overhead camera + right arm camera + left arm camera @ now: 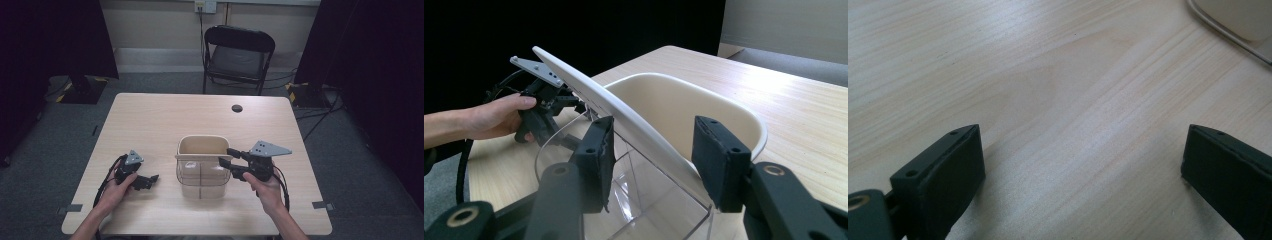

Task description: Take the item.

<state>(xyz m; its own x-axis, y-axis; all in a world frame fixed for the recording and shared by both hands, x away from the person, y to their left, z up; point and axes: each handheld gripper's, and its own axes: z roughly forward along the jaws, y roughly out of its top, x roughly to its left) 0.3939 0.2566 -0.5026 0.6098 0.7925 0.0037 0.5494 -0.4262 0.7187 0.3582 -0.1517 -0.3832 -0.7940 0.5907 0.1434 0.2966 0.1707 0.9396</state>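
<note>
Pale wood-grain tabletop (pixel 165 112), seen from the person's side, with a black folding chair (pixel 239 55) beyond its far edge and dark curtains to either side.

Left: the left gripper (pixel 149 180) rests low near the front-left part of the tabletop, held in the person's left hand (pixel 116 187). Its jaws stand wide apart with only bare wood between them in the left gripper view; released, grasping nothing.

Centre: a clear plastic container (pixel 202 182) stands toward the front edge of the tabletop, a cream inner bin (pixel 202 145) seated in its top and a flat cream handle bar (pixel 614 112) crossing its rim.

Right: the right gripper (pixel 226 159), held in the right hand (pixel 267 187), reaches in from the right. In the right gripper view its two jaws straddle the handle bar and the rim beneath it, one pad (pixel 601 150) outside the clear wall, the other against the cream bin. The jaws look nearly clenched on the rim, though full contact on both pads cannot be confirmed.

Likely hazards, as judged from this arrangement: a bite on the thin, sloping bar alone could slip as the container is lifted; a one-sided hold at the right rim could tilt the container or pull the bin out of the clear shell; the idle left gripper gives no support against tipping.
</note>
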